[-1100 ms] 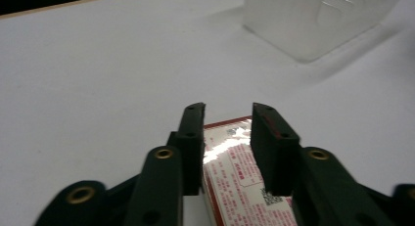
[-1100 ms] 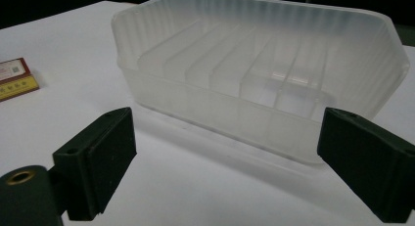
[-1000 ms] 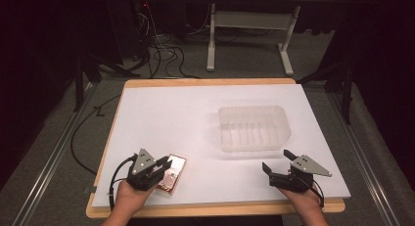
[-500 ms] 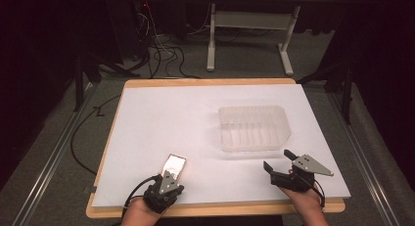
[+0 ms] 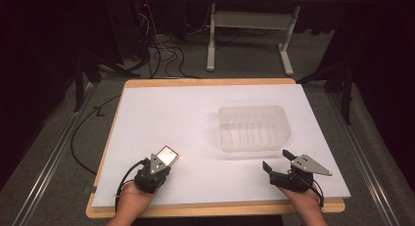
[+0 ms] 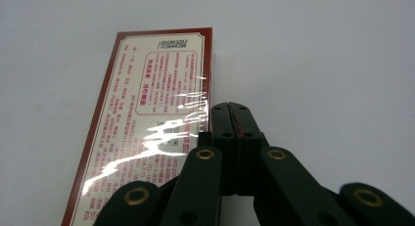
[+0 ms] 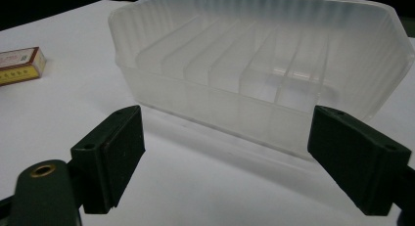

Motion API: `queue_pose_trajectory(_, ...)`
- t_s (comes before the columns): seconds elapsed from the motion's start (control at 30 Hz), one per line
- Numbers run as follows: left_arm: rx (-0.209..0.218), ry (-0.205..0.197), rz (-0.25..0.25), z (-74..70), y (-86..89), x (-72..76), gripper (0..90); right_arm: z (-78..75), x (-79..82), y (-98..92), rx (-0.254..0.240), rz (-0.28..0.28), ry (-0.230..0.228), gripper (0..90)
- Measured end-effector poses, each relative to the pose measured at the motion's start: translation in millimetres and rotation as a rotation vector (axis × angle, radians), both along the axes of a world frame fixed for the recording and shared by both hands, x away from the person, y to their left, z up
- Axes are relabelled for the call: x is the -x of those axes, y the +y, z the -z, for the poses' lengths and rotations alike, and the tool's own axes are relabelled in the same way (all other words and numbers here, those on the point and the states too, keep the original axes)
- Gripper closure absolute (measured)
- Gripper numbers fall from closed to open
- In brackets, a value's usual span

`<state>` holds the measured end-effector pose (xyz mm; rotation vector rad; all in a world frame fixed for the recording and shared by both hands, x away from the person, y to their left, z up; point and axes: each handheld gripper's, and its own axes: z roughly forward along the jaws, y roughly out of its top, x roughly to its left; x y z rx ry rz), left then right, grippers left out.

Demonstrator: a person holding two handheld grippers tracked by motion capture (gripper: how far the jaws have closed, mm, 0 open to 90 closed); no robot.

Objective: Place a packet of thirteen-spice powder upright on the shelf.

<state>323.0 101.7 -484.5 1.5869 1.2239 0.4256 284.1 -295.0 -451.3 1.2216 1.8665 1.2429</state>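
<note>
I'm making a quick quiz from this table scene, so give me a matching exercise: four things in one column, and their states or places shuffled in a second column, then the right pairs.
Column one:
1. left gripper
2. right gripper
3. small box
4. clear bin

Column two:
A. jaws spread wide, facing the ribbed container
B. lying flat on the white sheet, printed face up
C. jaws pressed together beside the printed carton
D. empty, standing right of centre on the table

Pairs: 1-C, 2-A, 3-B, 4-D
</note>
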Motion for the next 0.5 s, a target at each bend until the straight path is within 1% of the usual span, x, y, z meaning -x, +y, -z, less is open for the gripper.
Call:
queue_pose_trajectory(0.03, 0.038, -0.016, 0.0, -6.7, 2.1, 2.3, 88.8, 0.0, -0.1, 0.2, 0.002, -0.003, -0.002, 14.2)
queue_pose_trajectory(0.07, 0.072, -0.035, -0.009, -13.1, 4.8, 3.8, 85.9, 0.0, 0.0, 0.3, 0.004, -0.005, -0.003, 14.3)
queue_pose_trajectory(0.1, 0.086, -0.068, -0.024, -19.2, 9.1, 4.7, 83.6, -0.1, 0.2, 0.4, 0.002, -0.005, -0.002, 14.4)
queue_pose_trajectory(0.13, 0.095, -0.098, -0.046, -24.7, 15.8, 4.2, 83.5, -0.2, 0.4, 0.3, 0.001, -0.005, -0.003, 14.5)
queue_pose_trajectory(0.17, 0.095, -0.118, -0.064, -27.8, 22.9, 2.6, 84.5, -0.3, 0.6, 0.1, 0.0, -0.005, -0.002, 14.5)
queue_pose_trajectory(0.2, 0.095, -0.118, -0.064, -27.8, 22.9, 2.6, 87.2, -0.4, 0.8, 0.0, 0.001, -0.005, -0.002, 14.6)
queue_pose_trajectory(0.23, 0.082, -0.119, -0.163, -27.1, 48.3, -7.4, 90.0, -0.3, 1.1, -0.2, 0.0, -0.003, 0.0, 14.6)
queue_pose_trajectory(0.27, 0.082, -0.09, -0.206, -23.2, 60.0, -12.0, 90.0, -0.2, 0.8, -0.7, 0.002, -0.006, 0.0, 14.6)
queue_pose_trajectory(0.3, 0.069, -0.063, -0.236, -18.1, 70.0, -15.0, 90.0, -0.1, 0.6, -1.1, 0.001, -0.004, 0.0, 14.6)
queue_pose_trajectory(0.33, 0.06, -0.032, -0.256, -13.6, 76.3, -17.1, 90.0, -0.3, 0.6, -1.4, -0.002, -0.004, 0.001, 14.6)
queue_pose_trajectory(0.37, 0.049, -0.004, -0.26, -10.0, 79.3, -17.5, 90.0, -0.5, 0.6, -1.6, -0.003, -0.003, -0.002, 14.7)
queue_pose_trajectory(0.43, 0.031, 0.026, -0.242, -4.5, 75.4, -15.8, 90.0, -0.9, 0.8, -1.5, -0.002, -0.002, -0.006, 15.2)
queue_pose_trajectory(0.47, 0.012, 0.03, -0.226, -2.6, 71.5, -14.6, 90.0, -0.9, 0.7, -1.5, 0.001, -0.003, -0.006, 15.4)
queue_pose_trajectory(0.5, 0.002, 0.021, -0.216, -2.2, 67.7, -13.8, 90.0, -0.9, 0.6, -1.4, 0.0, -0.004, -0.004, 15.5)
